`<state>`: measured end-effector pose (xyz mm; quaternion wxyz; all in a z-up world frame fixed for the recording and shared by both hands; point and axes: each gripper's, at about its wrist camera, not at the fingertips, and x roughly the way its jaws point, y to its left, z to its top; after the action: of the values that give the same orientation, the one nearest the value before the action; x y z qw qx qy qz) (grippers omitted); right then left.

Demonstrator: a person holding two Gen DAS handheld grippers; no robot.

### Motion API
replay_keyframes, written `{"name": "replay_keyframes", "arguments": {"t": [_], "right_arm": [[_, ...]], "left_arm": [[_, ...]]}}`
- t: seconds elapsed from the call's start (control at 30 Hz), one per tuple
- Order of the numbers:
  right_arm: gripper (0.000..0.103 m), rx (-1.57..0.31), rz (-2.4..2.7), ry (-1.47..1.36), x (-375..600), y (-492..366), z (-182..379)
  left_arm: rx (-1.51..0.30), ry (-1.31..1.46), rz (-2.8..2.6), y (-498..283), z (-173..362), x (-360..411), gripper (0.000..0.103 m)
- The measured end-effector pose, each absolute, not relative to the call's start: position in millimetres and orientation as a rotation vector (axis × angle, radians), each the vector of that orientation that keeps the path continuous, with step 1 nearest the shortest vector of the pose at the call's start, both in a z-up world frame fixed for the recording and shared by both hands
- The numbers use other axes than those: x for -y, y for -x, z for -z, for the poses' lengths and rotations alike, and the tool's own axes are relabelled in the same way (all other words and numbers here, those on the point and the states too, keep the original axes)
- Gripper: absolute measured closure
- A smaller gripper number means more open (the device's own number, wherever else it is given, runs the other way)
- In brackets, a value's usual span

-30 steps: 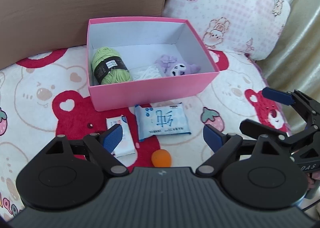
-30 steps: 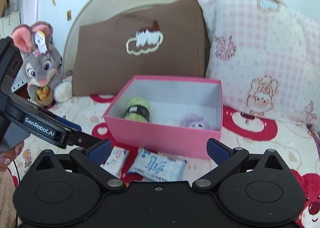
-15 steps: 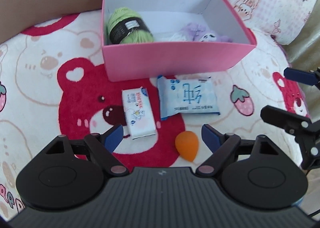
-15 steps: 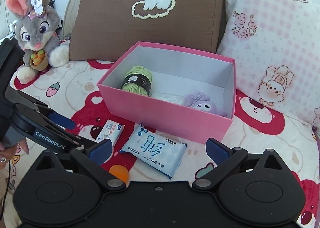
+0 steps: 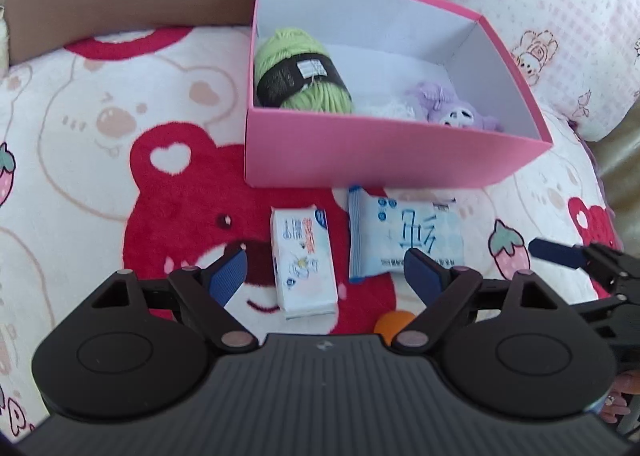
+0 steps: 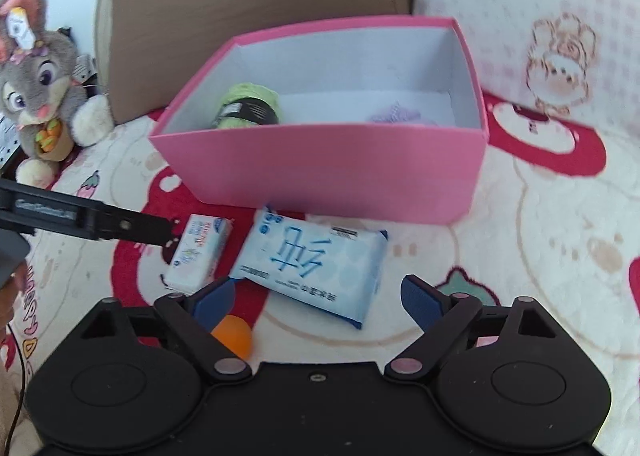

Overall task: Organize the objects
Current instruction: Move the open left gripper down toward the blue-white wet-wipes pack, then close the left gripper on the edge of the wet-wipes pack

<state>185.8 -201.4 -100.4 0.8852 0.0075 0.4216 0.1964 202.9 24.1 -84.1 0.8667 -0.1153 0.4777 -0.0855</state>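
Observation:
A pink box [image 5: 400,159] [image 6: 320,171] stands on the bear blanket, holding a green yarn ball [image 5: 300,71] [image 6: 248,107] and a purple plush [image 5: 452,111]. In front of it lie a small white tissue pack [image 5: 304,260] [image 6: 200,252], a blue wipes pack [image 5: 404,240] [image 6: 312,256] and an orange egg-shaped sponge [image 5: 394,322] [image 6: 234,336]. My left gripper [image 5: 324,276] hangs open over the tissue pack without touching it. My right gripper [image 6: 316,298] is over the near edge of the wipes pack; its jaws are closing and the pads stay clear of the pack.
A brown pillow [image 6: 260,15] and a pink checked pillow [image 6: 540,15] lean behind the box. A grey bunny plush [image 6: 40,87] sits at the far left. The left gripper's arm [image 6: 92,215] reaches in beside the tissue pack; the right gripper's finger [image 5: 560,252] shows at right.
Both grippers have come down and closer to the packs in front of the box. The right gripper's fingers stand slightly narrower than before. Nothing on the blanket has moved.

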Motion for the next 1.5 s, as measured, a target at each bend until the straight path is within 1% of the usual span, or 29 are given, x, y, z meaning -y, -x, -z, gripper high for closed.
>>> {"name": "replay_keyframes", "arguments": {"t": [0.2, 0.27, 0.33, 0.37, 0.4, 0.43, 0.57, 0.63, 0.7, 0.8, 0.9, 0.97, 1.0, 1.03, 1.1, 1.17, 1.23, 1.3, 1.4, 1.47, 1.5], "right_arm": [[0.012, -0.892, -0.399, -0.095, 202, -193, 110], [0.014, -0.918, -0.392, -0.123, 201, -199, 118], [0.021, -0.953, -0.406, -0.184, 203, -205, 130], [0.022, -0.979, -0.406, -0.211, 204, -208, 137], [0.024, -1.001, -0.406, -0.231, 205, -211, 142], [0.025, -1.013, -0.403, -0.247, 207, -213, 147], [0.025, -1.04, -0.399, -0.308, 211, -217, 156], [0.025, -1.038, -0.377, -0.319, 210, -218, 158], [0.026, -1.035, -0.353, -0.309, 208, -217, 160], [0.027, -1.029, -0.33, -0.325, 210, -217, 161], [0.027, -1.003, -0.318, -0.333, 215, -216, 158], [0.031, -0.993, -0.309, -0.335, 221, -216, 159], [0.036, -0.996, -0.3, -0.341, 223, -217, 160], [0.039, -0.998, -0.298, -0.35, 225, -218, 161], [0.042, -0.992, -0.303, -0.37, 228, -220, 162], [0.046, -0.991, -0.316, -0.385, 229, -222, 162], [0.053, -0.995, -0.335, -0.393, 228, -224, 163], [0.056, -1.003, -0.33, -0.374, 225, -226, 165], [0.056, -1.002, -0.323, -0.371, 224, -228, 168], [0.056, -0.997, -0.312, -0.382, 225, -228, 168], [0.056, -0.995, -0.312, -0.377, 224, -228, 169]], "left_arm": [[-1.024, 0.266, 0.228, -209, 98, -14, 0.019], [-1.024, 0.248, 0.241, -211, 103, -7, 0.02], [-1.02, 0.236, 0.251, -213, 107, -1, 0.022], [-1.01, 0.241, 0.249, -214, 108, 2, 0.024], [-0.992, 0.258, 0.248, -214, 109, 3, 0.031], [-0.988, 0.27, 0.259, -216, 110, 6, 0.034], [-0.963, 0.272, 0.292, -219, 113, 16, 0.038], [-0.958, 0.273, 0.299, -219, 117, 18, 0.044], [-0.963, 0.292, 0.303, -221, 121, 18, 0.048], [-0.959, 0.296, 0.3, -223, 126, 16, 0.051], [-0.955, 0.285, 0.299, -225, 131, 17, 0.051], [-0.961, 0.283, 0.304, -226, 135, 18, 0.051], [-0.966, 0.287, 0.309, -225, 136, 19, 0.052], [-0.974, 0.306, 0.323, -225, 138, 19, 0.053], [-0.994, 0.361, 0.351, -226, 141, 18, 0.053], [-0.981, 0.333, 0.342, -225, 139, 21, 0.053], [-0.962, 0.292, 0.323, -225, 138, 23, 0.053], [-0.966, 0.294, 0.313, -228, 141, 22, 0.053], [-0.982, 0.312, 0.302, -231, 149, 19, 0.053], [-0.982, 0.315, 0.303, -232, 151, 18, 0.058], [-0.98, 0.318, 0.31, -232, 152, 18, 0.064]]}}
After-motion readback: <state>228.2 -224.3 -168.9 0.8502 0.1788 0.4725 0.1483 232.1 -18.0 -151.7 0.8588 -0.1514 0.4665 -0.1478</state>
